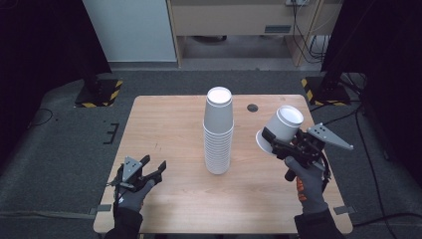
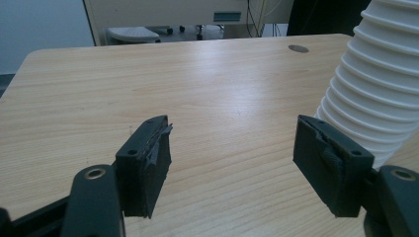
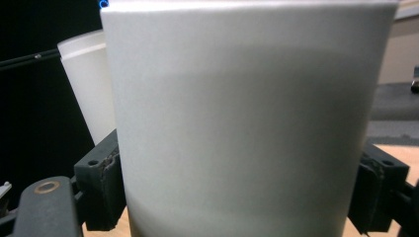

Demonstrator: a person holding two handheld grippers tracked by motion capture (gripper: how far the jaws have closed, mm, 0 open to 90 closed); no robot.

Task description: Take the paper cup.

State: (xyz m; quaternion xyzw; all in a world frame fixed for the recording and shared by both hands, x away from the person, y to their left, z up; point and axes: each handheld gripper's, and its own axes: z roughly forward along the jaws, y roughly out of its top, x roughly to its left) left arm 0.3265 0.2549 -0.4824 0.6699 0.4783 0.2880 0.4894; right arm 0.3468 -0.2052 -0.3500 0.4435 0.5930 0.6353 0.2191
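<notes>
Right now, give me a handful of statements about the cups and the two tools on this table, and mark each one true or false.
1. The right tool is shut on a white cup. True.
2. The left tool holds a cup. False: its jaws stand open with nothing between them.
3. The cup stack stands upright near the middle of the table. True.
4. The held cup rests on the stack. False: it is held in the air, tilted, to the right of the stack.
5. The left tool touches the stack. False: it sits apart, near the table's front left.
</notes>
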